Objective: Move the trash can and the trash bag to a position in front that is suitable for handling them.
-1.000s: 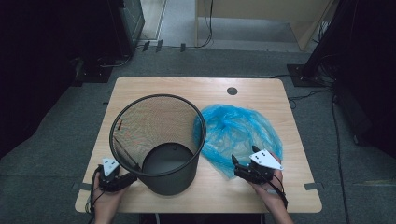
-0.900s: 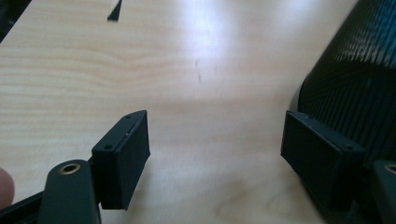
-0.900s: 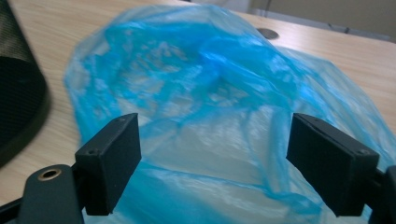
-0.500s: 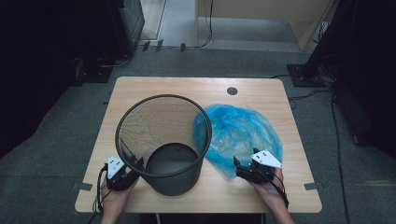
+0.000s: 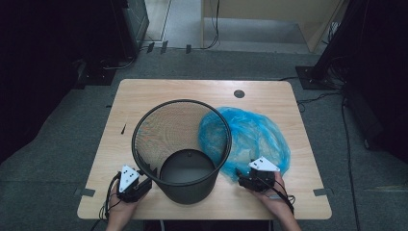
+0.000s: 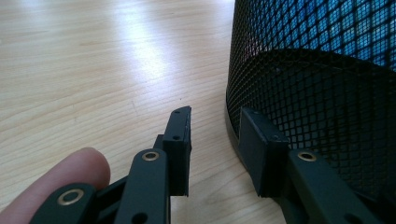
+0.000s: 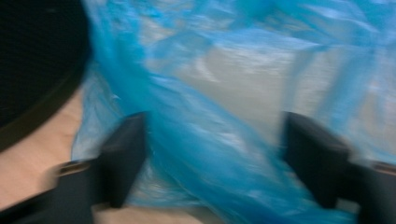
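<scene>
So here's the setup: a black mesh wastebasket [image 5: 182,151] stands upright on the wooden table [image 5: 159,91], toward the near edge, and a crumpled blue plastic bag [image 5: 257,137] lies just to its right, pressed up against the basket's side.

The left gripper [image 5: 144,184] sits at the basket's lower left, right by the base. In the left gripper view its jaws have just been closing but there's a clear gap between them with bare table showing through; one jaw sits right against the mesh wall [image 6: 317,93], the other stands free over the wood. Nothing is pinched between them, so I'd call it open. A fingertip [image 6: 56,182] pokes in at the bottom left.

The right gripper [image 5: 243,180] is low at the bag's near edge. Its own view is blurry, but the jaws have just been closing and stand well apart, with a fold of blue plastic [image 7: 201,140] running between them. The pads aren't pressing on it, so no grip.
</scene>
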